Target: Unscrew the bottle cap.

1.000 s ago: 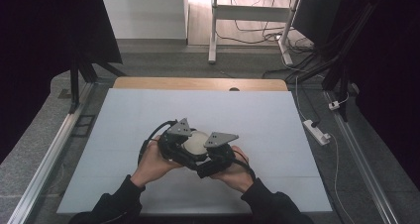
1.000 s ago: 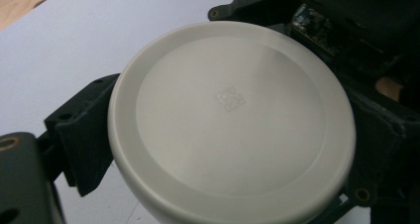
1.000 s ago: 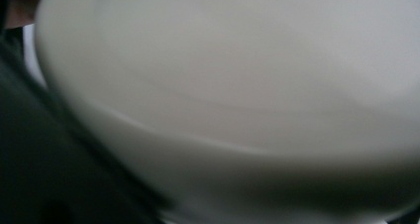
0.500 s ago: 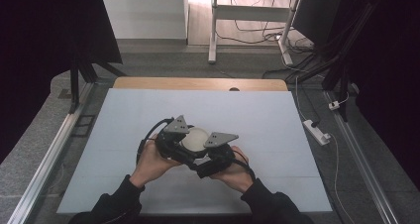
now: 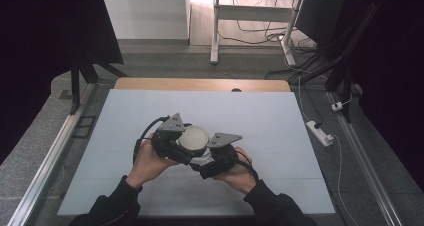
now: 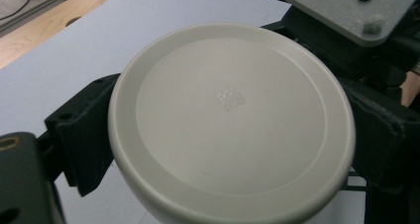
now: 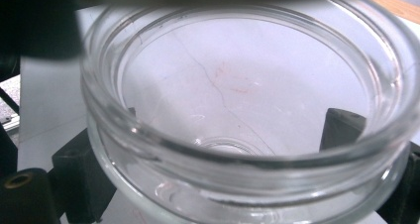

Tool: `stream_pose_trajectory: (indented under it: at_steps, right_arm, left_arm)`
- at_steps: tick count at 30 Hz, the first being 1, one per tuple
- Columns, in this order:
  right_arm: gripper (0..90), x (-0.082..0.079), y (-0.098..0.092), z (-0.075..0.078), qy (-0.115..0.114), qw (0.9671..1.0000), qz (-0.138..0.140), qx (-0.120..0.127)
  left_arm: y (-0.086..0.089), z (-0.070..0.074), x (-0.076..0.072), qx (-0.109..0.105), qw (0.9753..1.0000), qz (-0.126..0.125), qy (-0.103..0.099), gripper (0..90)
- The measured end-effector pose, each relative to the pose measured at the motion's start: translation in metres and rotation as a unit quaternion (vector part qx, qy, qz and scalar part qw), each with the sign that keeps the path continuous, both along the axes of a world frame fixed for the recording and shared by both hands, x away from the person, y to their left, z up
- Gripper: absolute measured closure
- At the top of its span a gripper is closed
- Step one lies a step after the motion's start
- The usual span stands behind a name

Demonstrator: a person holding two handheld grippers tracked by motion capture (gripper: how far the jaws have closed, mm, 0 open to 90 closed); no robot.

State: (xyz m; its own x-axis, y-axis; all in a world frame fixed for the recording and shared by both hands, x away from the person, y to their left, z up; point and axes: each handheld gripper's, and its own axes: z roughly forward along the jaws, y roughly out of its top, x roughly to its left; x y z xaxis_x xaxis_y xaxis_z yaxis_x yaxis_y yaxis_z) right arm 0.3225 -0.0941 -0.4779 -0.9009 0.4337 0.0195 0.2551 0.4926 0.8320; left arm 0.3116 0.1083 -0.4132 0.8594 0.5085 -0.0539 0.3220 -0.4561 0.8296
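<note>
The lid (image 6: 232,122) sits clamped between the jaws of my left gripper (image 5: 176,140), a cream disc with a raised rim and a small embossed mark at its centre, its flat face up toward the camera. One black jaw presses its left edge and the other its right edge in the left gripper view, and the near rim bulges out past both. Just under and beside it is the jar (image 7: 247,135), clear glass with a thick rounded lip, which my right gripper (image 5: 216,158) grips: in the right gripper view a black jaw stands against the glass wall low at the left and another shows through the glass at the right. The jar's mouth is open, and a dark blurred edge crosses the top of that view just above its lip. From above, lid and jar come together near the middle of the table (image 5: 260,121), a little to the left and toward the near side, with my two hands close together around them. The pale sheet lies bare all round, wide to the left, right and far side, with a wooden strip (image 5: 200,84) along the far edge. A power strip (image 5: 320,133) lies off the table's right edge.
</note>
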Motion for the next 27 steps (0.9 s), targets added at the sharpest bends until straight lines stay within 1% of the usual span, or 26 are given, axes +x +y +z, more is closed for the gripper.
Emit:
stream_pose_trajectory:
  at_steps: [4, 10, 14, 18, 21, 27]
  right_arm:
    - [6.8, 0.001, -0.001, 0.000, 0.000, 1.0000, -0.002, 0.001]
    - [6.8, 0.004, -0.006, 0.002, -0.003, 1.0000, -0.007, 0.003]
    - [6.8, 0.005, -0.008, 0.002, -0.004, 0.9999, -0.010, 0.004]
    - [6.8, 0.007, -0.010, 0.004, -0.006, 0.9999, -0.014, 0.006]
    - [6.8, 0.009, -0.013, 0.005, -0.008, 0.9997, -0.020, 0.008]
    - [6.8, 0.011, -0.017, 0.007, -0.011, 0.9996, -0.025, 0.010]
  left_arm:
    - [0.005, 0.002, -0.002, 0.004, 1.0000, 0.001, -0.006, 7.8]
    - [0.013, 0.003, -0.007, -0.004, 1.0000, -0.001, -0.006, 7.8]
    - [0.017, 0.002, -0.010, -0.009, 0.9999, -0.006, -0.002, 7.8]
    - [0.021, 0.000, -0.014, -0.009, 0.9999, -0.008, -0.005, 7.8]
    - [0.024, 0.000, -0.018, -0.014, 0.9998, -0.011, -0.004, 7.8]
    - [0.025, -0.004, -0.026, -0.013, 0.9997, -0.019, -0.005, 7.8]
